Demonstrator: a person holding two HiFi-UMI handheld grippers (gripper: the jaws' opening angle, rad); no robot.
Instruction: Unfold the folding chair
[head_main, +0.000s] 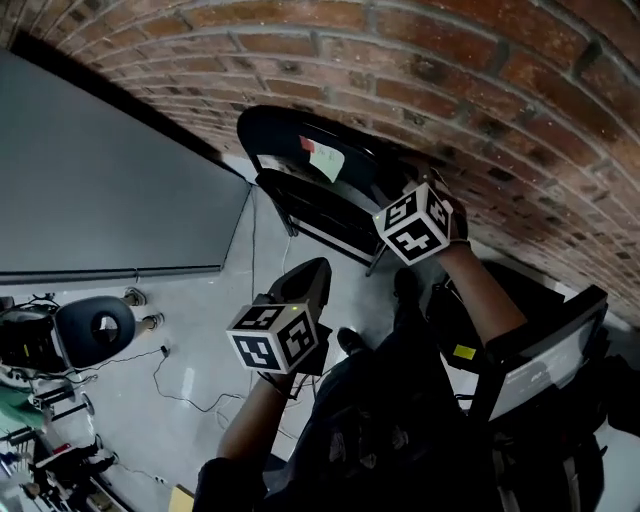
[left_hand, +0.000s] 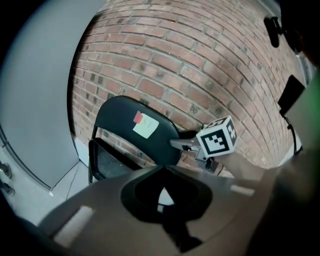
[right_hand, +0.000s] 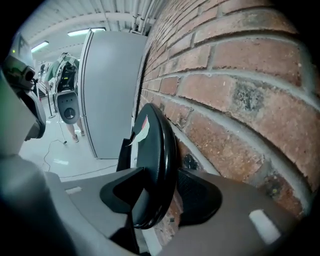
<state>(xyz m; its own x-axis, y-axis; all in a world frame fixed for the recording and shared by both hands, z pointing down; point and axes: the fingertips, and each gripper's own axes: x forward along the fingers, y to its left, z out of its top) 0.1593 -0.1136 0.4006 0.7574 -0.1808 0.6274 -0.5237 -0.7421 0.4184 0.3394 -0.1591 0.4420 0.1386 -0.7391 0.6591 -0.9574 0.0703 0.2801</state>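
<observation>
**Right gripper astride the folded chair's backrest, left gripper closed and empty**

The black folding chair with a rounded backrest and dark metal frame (head_main: 290, 135) stands folded flat on the far side of the scene. It leans against the red brick wall (head_main: 450, 80), to the right of a plain grey panel (head_main: 100, 180). A pale green note with a red tag (left_hand: 145, 125) is stuck on the front face of the backrest.

The right gripper (right_hand: 159, 184) is at the right-hand edge of that backrest, high on the chair. Its two jaws are spread, one in front of the backrest and one behind it on the wall side, so the black rim runs between them. The wall-side pad (right_hand: 197, 192) sits just beside the rim, with a thin gap showing.

The left gripper (left_hand: 162, 176) is nearer and further left, well apart from the chair and over the light grey floor (head_main: 200, 340). Its jaws are pressed together with nothing between them, and they point toward the chair's seat and backrest.
</observation>
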